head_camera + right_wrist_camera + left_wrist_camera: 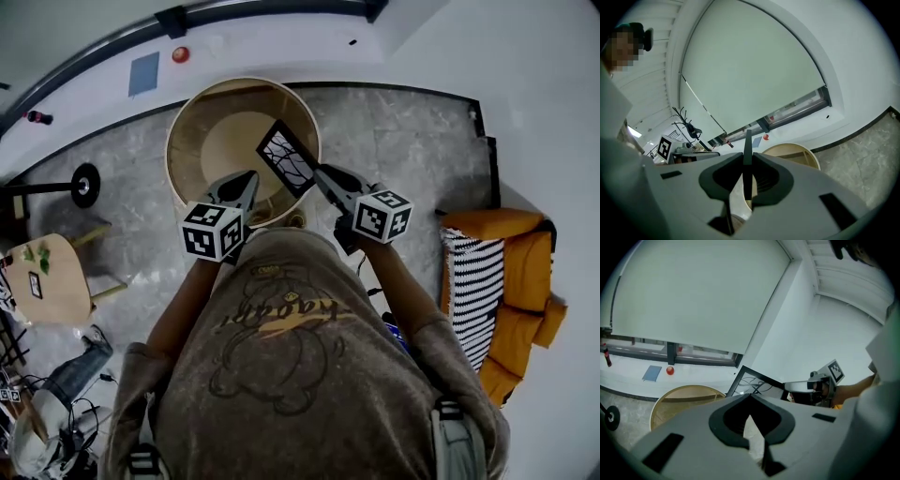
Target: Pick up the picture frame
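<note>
The right hand-held gripper [319,178] is clamping the picture frame [288,157] by one corner, its jaws narrowed onto the thin edge. In the right gripper view the frame [748,145] is showing edge-on as a dark strip standing between the two jaws of that hand-held gripper [748,161]. The frame is hanging in the air, tilted, and in the head view it is lying over the far right part of the round wooden table [176,150], clear of it. Its border is black and its white picture is showing dark line-drawn leaves, which are also appearing in the left gripper view [757,383].

The left hand-held gripper [251,176] is hovering just left of the frame, apart from it. Its jaws [751,395] are meeting at the tips with nothing between them. From there the right hand-held gripper [790,386] is reaching in from the right to the frame's edge.

The person is standing at the table's near side with both arms stretched forward. On the right an orange sofa [525,281] with a striped cushion [469,281] is sitting on the grey floor [403,141]. At the far side a red object [180,54] and a blue panel [143,73] are sitting on a white ledge
</note>
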`<move>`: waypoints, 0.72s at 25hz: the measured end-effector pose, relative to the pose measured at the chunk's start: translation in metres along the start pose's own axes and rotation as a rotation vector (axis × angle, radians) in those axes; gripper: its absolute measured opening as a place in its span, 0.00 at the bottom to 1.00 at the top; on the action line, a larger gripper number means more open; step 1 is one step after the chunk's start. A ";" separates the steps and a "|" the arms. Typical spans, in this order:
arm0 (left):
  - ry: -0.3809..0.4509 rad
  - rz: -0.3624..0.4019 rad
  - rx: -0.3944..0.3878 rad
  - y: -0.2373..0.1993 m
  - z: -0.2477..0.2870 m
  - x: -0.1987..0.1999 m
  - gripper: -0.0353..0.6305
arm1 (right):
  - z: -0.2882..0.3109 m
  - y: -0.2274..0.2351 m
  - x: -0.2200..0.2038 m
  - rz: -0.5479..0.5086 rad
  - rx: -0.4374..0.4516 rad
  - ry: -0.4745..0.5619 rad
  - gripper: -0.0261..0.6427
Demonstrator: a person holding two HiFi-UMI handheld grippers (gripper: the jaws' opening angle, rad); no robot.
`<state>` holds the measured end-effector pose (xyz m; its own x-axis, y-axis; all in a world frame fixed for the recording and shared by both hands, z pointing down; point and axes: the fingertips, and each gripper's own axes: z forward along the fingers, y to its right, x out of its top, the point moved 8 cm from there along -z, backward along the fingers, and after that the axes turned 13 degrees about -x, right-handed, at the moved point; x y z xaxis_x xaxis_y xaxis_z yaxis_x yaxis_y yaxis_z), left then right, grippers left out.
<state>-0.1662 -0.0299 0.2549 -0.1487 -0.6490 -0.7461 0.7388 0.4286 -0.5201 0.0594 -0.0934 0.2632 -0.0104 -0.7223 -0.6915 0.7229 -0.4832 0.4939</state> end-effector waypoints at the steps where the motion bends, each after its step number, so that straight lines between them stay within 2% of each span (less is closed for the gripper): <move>1: 0.009 0.008 -0.003 0.003 -0.004 0.004 0.08 | -0.004 -0.004 0.003 -0.004 0.002 0.007 0.16; 9: 0.076 0.090 -0.017 0.017 -0.032 0.033 0.08 | -0.027 -0.027 0.023 -0.047 -0.007 0.074 0.16; 18: 0.111 0.104 -0.037 0.029 -0.031 0.043 0.08 | -0.034 -0.033 0.034 -0.070 0.000 0.116 0.16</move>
<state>-0.1714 -0.0262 0.1948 -0.1458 -0.5271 -0.8372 0.7293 0.5145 -0.4510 0.0590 -0.0855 0.2051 0.0187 -0.6248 -0.7805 0.7233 -0.5305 0.4420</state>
